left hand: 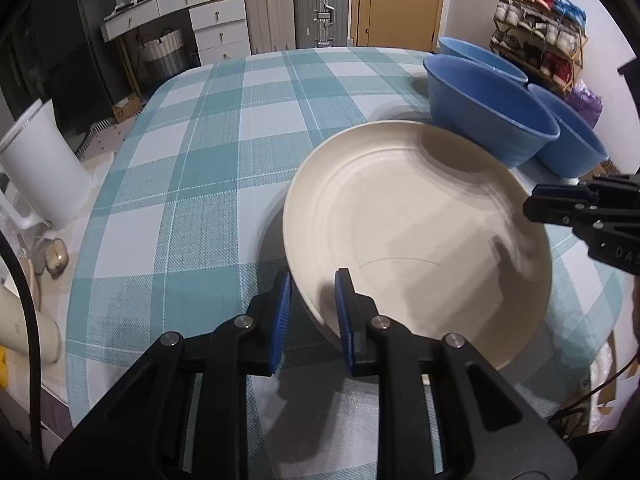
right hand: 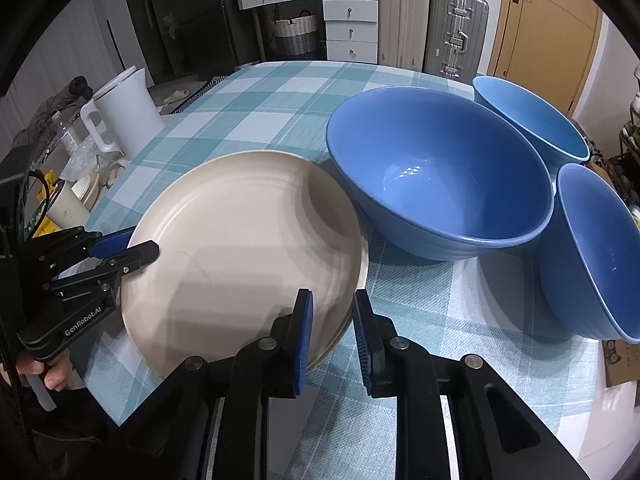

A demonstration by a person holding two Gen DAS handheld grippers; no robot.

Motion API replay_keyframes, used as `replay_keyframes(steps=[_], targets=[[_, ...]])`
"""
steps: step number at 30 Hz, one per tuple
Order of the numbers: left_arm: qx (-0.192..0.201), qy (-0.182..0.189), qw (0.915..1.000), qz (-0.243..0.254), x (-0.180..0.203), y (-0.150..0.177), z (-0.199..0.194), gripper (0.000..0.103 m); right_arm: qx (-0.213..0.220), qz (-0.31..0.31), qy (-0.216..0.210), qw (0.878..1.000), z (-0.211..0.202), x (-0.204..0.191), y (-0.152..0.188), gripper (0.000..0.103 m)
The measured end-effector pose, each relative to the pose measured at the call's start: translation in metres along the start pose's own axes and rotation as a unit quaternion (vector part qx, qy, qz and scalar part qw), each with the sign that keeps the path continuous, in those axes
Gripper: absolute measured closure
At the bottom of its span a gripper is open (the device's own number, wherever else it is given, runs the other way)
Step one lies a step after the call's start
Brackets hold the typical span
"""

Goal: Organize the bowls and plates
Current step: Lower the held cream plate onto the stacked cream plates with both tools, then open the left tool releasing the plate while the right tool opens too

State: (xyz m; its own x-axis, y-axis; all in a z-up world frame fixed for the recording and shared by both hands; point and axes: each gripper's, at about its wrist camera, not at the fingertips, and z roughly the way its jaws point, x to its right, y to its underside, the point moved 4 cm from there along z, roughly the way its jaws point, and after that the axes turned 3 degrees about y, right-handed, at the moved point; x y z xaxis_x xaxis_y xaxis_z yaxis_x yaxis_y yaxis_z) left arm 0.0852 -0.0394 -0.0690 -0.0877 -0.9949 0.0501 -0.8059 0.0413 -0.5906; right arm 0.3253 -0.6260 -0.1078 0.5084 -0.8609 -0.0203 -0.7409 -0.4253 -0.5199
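I see the cream plate (right hand: 244, 248) on the checked tablecloth (left hand: 192, 160), with its far edge close to the nearest blue bowl (right hand: 440, 172). Two other blue bowls (right hand: 532, 116) stand behind and beside that bowl. My left gripper (left hand: 312, 304) sits over the plate's rim: one blue pad is outside the rim and one inside, and a small gap shows, so it does not press the plate. My right gripper (right hand: 332, 332) straddles the opposite rim in the same way, slightly apart, with no squeeze. A white jug (right hand: 128, 108) stands beyond the table's left edge.
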Motion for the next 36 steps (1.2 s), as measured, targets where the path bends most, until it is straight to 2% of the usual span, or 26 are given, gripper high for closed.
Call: replay_keyframes(steps=[2,5,7,8,10,14,17,18,23,26,29,36], targets=[[0.005,0.007,0.9999,-0.005,0.000,-0.001,-0.005,0.075,0.002,-0.002,-0.002,1.000,-0.003,-0.002,0.000,0.076],[0.018,0.020,0.9996,-0.012,0.001,-0.004,-0.016,0.059,0.007,-0.004,-0.012,1.000,-0.010,-0.005,0.000,0.066],[0.028,0.032,0.9989,-0.019,0.000,-0.006,-0.025,0.043,0.013,-0.003,-0.017,1.000,-0.015,-0.007,-0.001,0.056],[0.031,0.035,0.9987,-0.021,0.001,-0.007,-0.029,0.040,0.015,-0.002,-0.019,1.000,-0.017,-0.007,-0.001,0.053],[0.037,0.040,0.9981,-0.028,0.000,-0.009,-0.035,0.021,0.019,0.000,-0.021,1.000,-0.023,-0.007,-0.002,0.048],[0.040,0.053,0.9971,-0.036,0.001,-0.015,-0.044,0.018,0.031,-0.002,-0.022,0.999,-0.035,-0.008,-0.003,0.040],[0.050,0.059,0.9962,-0.040,0.003,-0.019,-0.051,0.009,0.044,0.001,-0.026,0.999,-0.045,-0.006,-0.006,0.029],[0.056,0.060,0.9957,-0.043,0.003,-0.020,-0.055,0.000,0.048,0.004,-0.026,0.999,-0.049,-0.005,-0.007,0.024],[0.072,0.070,0.9940,-0.044,0.008,-0.027,-0.068,0.001,0.065,0.013,-0.014,0.998,-0.066,0.004,-0.011,0.013],[0.079,0.072,0.9935,-0.039,0.013,-0.033,-0.075,0.001,0.074,0.024,-0.026,0.997,-0.076,0.009,-0.014,0.004],[0.085,0.078,0.9926,-0.038,0.016,-0.039,-0.080,0.001,0.080,0.037,-0.039,0.995,-0.084,0.015,-0.016,0.002],[0.096,0.079,0.9917,-0.032,0.027,-0.050,-0.093,0.001,0.097,0.037,-0.038,0.994,-0.105,0.023,-0.023,0.001]])
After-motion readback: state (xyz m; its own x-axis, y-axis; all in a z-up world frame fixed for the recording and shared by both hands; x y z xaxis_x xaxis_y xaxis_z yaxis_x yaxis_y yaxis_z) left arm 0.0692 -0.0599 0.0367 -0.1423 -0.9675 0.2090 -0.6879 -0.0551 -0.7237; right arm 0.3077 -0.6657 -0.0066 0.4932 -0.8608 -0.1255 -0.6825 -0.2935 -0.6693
